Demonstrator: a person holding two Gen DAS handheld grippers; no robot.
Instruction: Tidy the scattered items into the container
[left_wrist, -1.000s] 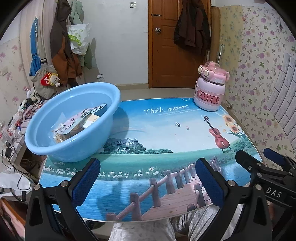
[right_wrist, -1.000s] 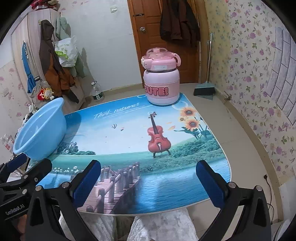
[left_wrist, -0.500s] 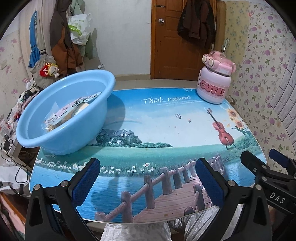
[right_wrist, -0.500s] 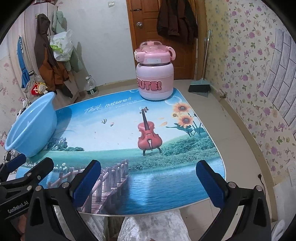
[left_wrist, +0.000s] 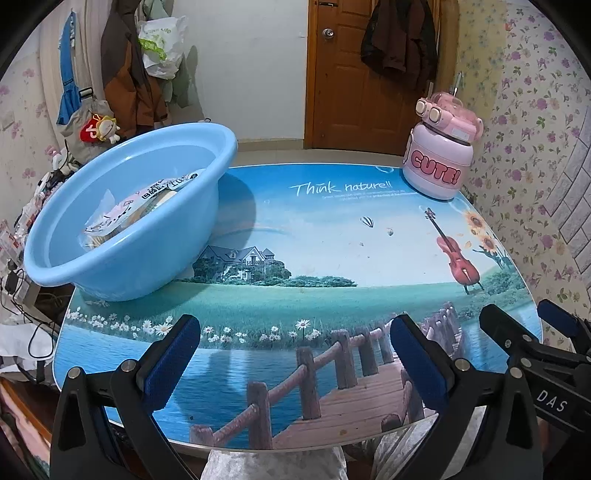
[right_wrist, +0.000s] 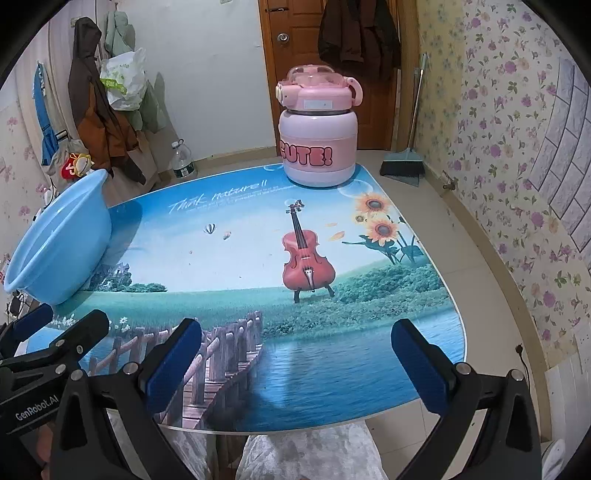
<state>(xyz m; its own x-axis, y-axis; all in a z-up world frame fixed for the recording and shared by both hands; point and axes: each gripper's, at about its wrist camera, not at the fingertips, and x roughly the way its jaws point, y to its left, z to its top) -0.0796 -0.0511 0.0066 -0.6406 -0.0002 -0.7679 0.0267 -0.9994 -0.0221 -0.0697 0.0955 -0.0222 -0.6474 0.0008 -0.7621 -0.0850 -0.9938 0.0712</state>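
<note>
Both the left gripper and right gripper gape wide and hold nothing over the table's near edge, the blue basin with its packets far left, the pink jug well ahead.

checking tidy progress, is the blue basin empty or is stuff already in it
Not empty. The left wrist view shows the blue basin holding a printed snack packet lying against its inside wall. What lies beneath the packet cannot be told.

Blue basin, pink jug on a printed landscape table

The light-blue basin sits left; the pink "CUTE!" jug upper centre; the table shows a red violin, sunflowers.
</note>
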